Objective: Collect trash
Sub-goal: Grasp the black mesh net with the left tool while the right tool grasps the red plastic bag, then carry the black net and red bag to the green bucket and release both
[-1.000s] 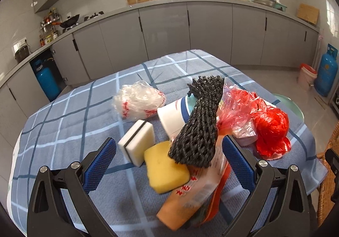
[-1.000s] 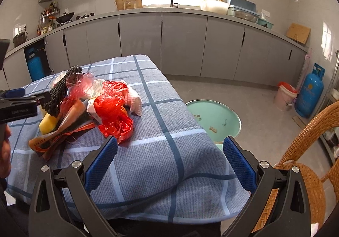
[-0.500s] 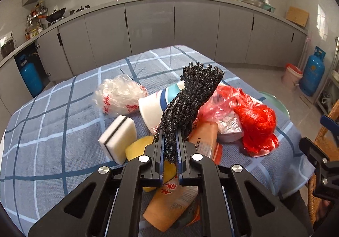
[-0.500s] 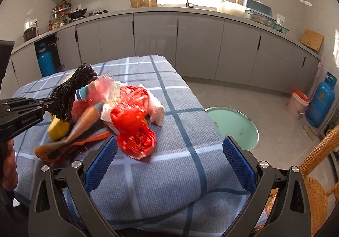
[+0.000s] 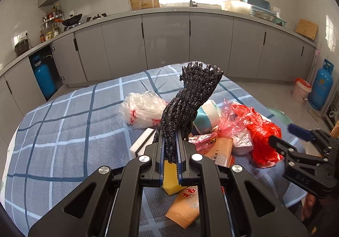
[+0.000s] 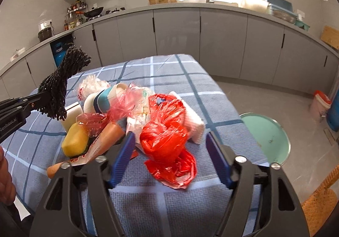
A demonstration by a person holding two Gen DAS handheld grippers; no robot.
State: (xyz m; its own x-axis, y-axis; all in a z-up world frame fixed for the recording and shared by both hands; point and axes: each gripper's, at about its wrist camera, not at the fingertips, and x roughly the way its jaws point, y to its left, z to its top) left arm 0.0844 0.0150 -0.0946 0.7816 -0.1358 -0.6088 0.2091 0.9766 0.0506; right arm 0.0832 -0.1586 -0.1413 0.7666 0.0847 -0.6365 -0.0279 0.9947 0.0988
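Observation:
My left gripper (image 5: 171,152) is shut on a black foam net sleeve (image 5: 190,101) and holds it lifted above the trash pile; it also shows in the right wrist view (image 6: 61,86). My right gripper (image 6: 169,158) is open, its jaws on either side of a crumpled red plastic bag (image 6: 167,137) on the blue checked tablecloth (image 6: 169,205). The pile holds a yellow sponge (image 6: 75,141), an orange wrapper (image 5: 186,205), a white-and-blue cup (image 6: 101,101), a clear bag with red print (image 5: 144,109) and a white sponge (image 5: 141,143).
A green round bin (image 6: 264,137) stands on the floor right of the table. A wicker chair (image 6: 320,205) is at the lower right. Blue gas cylinder (image 5: 320,88) and a small bucket (image 5: 300,90) stand by the grey cabinets.
My left gripper closed on the black net sleeve and lifted it. My right gripper moved forward over the table edge until its jaws bracket the red bag.

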